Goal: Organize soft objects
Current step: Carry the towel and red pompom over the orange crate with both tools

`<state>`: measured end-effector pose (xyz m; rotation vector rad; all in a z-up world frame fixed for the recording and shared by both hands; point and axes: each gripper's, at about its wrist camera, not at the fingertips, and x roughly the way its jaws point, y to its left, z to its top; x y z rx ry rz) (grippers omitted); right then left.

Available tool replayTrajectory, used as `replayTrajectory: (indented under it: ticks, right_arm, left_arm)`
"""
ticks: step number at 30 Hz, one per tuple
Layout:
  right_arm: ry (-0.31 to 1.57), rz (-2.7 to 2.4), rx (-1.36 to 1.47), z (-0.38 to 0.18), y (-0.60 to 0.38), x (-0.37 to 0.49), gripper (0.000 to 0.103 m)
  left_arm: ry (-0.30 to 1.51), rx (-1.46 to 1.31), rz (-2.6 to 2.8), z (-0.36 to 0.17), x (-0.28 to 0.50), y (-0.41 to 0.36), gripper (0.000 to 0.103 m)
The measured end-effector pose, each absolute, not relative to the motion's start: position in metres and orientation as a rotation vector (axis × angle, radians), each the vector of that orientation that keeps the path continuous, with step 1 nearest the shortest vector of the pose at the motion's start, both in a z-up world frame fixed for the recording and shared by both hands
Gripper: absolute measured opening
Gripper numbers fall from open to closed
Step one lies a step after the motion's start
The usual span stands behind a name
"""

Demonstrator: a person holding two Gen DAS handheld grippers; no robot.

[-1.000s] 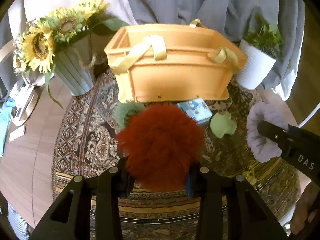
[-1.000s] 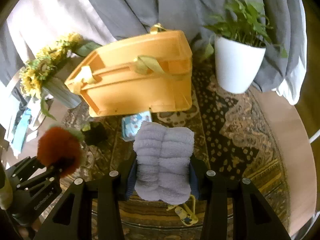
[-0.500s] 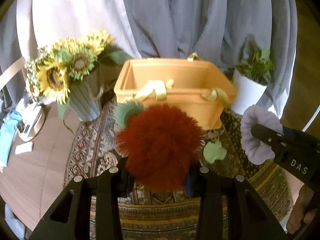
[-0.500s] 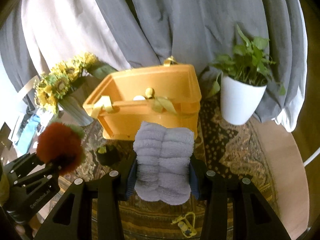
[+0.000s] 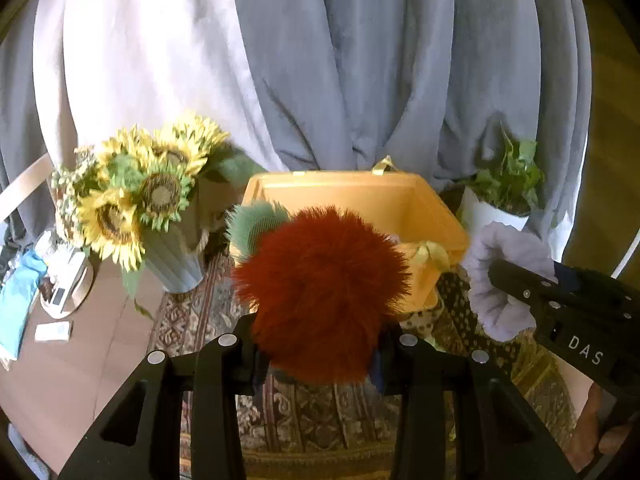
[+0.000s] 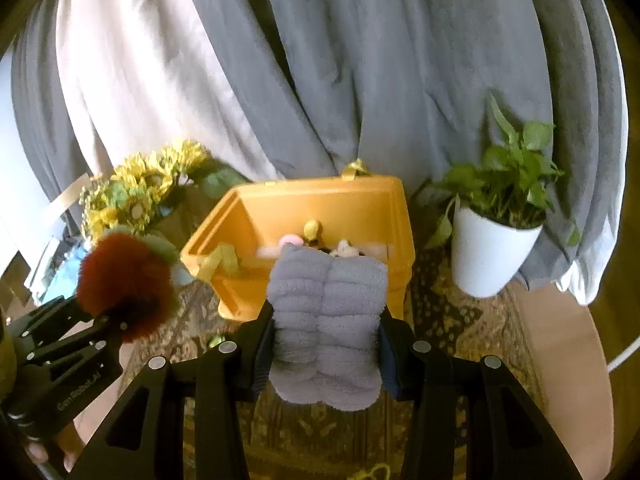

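Left gripper point(image 5: 318, 354): pads pinched on a rust-red pompom point(image 5: 320, 292) with a green tuft at its upper left. The pompom is held up off the surface, in front of the near wall of the orange bin point(image 5: 436, 216) as the left wrist view has it. The right wrist view shows the same gripper point(image 6: 120, 312) at lower left, pompom point(image 6: 124, 276) at its tip, left of the bin.

Right gripper point(image 6: 326, 352): pads clamped on a folded, fluffy grey cloth point(image 6: 326, 320), which bulges above and below the fingers. It is held clear of the surface, overlapping the bin's near edge point(image 6: 240, 296) in the right wrist view. From the left wrist camera the cloth point(image 5: 492, 280) sits at the tip of that gripper point(image 5: 508, 280), right of the bin.

Bin: open-topped, yellow ribbon bows on the rim, standing on a patterned rug point(image 6: 448, 320) on the wooden surface point(image 5: 80, 360). Small soft items lie inside: one yellow point(image 6: 312, 228), one pink, one pale; too small to identify.

Surroundings: a vase of sunflowers point(image 5: 136, 200) left of the bin; a white pot with a green plant point(image 6: 492, 256) to the right; grey and white drapes point(image 6: 320, 60) behind. A hand's fingers point(image 5: 596, 436) show at lower right under the right gripper.
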<state>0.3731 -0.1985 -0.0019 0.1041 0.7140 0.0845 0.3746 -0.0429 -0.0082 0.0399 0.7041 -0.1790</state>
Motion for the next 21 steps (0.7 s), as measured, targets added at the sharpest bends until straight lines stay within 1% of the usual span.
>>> replayTrajectory:
  ticks: [11,21]
  right_arm:
    - [0.663,0.121,0.099,0.020,-0.198,0.415,0.045]
    - [0.660,0.127,0.047,0.024,-0.197,0.459,0.045]
  left_arm:
    - [0.656,0.043,-0.180,0.012,0.415,-0.048,0.039]
    - [0.681,0.037,-0.183,0.008,0.460,-0.051,0.039]
